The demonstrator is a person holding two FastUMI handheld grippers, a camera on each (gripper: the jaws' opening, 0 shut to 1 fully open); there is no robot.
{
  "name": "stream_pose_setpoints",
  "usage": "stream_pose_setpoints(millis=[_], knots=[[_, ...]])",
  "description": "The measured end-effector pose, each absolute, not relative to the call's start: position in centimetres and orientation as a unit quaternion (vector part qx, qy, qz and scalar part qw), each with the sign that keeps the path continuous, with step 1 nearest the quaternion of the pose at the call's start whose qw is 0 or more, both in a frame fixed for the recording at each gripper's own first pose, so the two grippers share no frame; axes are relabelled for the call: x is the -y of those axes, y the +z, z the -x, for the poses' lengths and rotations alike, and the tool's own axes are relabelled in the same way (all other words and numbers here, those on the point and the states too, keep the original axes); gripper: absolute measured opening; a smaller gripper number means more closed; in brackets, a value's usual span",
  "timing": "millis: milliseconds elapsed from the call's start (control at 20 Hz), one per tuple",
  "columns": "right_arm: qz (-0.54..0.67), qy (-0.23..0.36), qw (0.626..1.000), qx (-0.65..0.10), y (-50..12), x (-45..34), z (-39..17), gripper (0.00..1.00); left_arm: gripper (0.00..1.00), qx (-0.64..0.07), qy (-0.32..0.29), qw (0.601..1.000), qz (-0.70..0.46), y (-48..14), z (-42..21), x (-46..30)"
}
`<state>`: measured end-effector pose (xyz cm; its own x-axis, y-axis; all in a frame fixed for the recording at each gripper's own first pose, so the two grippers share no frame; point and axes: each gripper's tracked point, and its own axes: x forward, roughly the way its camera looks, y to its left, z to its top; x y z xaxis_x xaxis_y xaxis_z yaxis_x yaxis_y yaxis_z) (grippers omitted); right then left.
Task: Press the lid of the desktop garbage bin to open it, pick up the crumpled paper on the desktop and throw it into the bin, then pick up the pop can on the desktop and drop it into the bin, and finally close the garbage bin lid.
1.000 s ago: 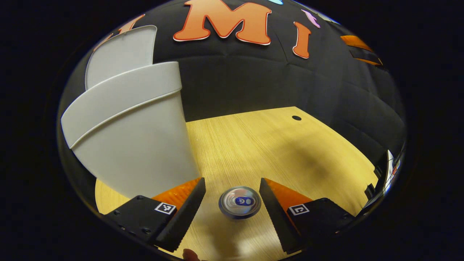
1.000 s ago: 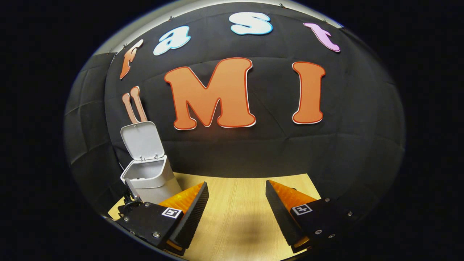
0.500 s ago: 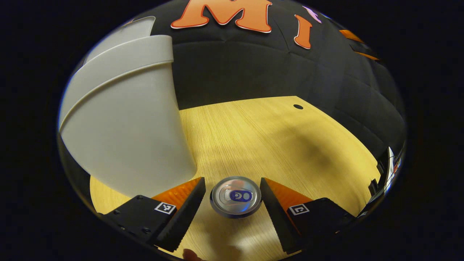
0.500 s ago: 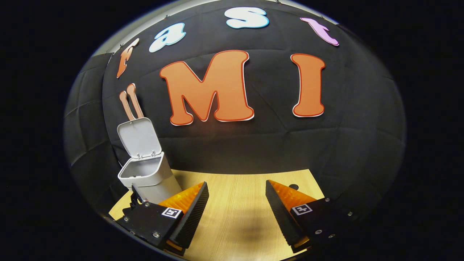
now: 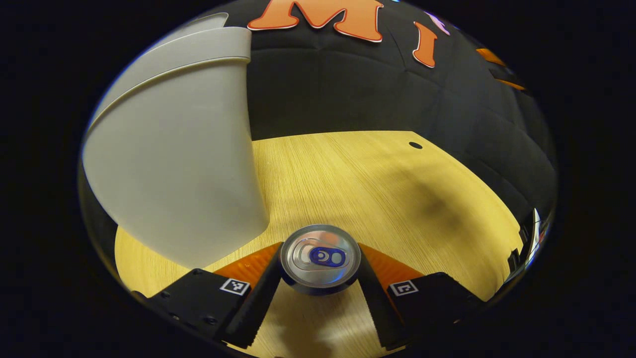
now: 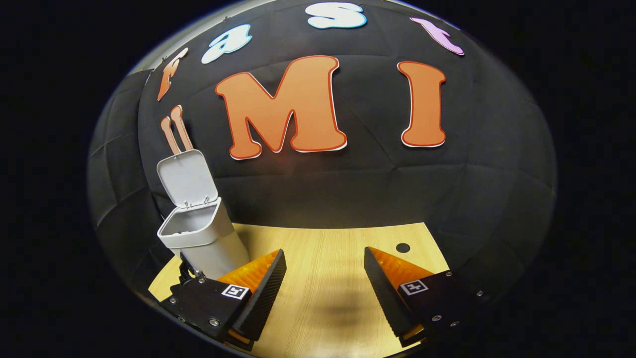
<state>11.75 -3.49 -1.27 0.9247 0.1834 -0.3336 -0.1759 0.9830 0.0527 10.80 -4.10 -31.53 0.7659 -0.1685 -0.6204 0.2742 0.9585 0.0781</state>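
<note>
No legible text, brand or number on the pop can (image 5: pixel 320 258); its top shows a blue tab only. Each hand-held gripper carries square black-and-white coded markers (image 5: pixel 235 286), (image 6: pixel 234 292), which hold no readable characters
</note>
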Motion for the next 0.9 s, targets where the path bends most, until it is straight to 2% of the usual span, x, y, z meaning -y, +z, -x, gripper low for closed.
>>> stream_pose_setpoints(millis=[450, 900], knots=[[-0.014, 0.098, 0.98, -0.173, -0.8, 2.8, -11.3, 0.94, 0.84, -0.288, -0.125, 0.944, -0.099, -27.1, -9.8, 4.6], [-0.031, 0.114, 0.98, -0.158, 0.9, 1.6, -10.3, 0.94, 0.84, -0.25, -0.136, 0.955, -0.086, -17.1, -6.9, 5.4]])
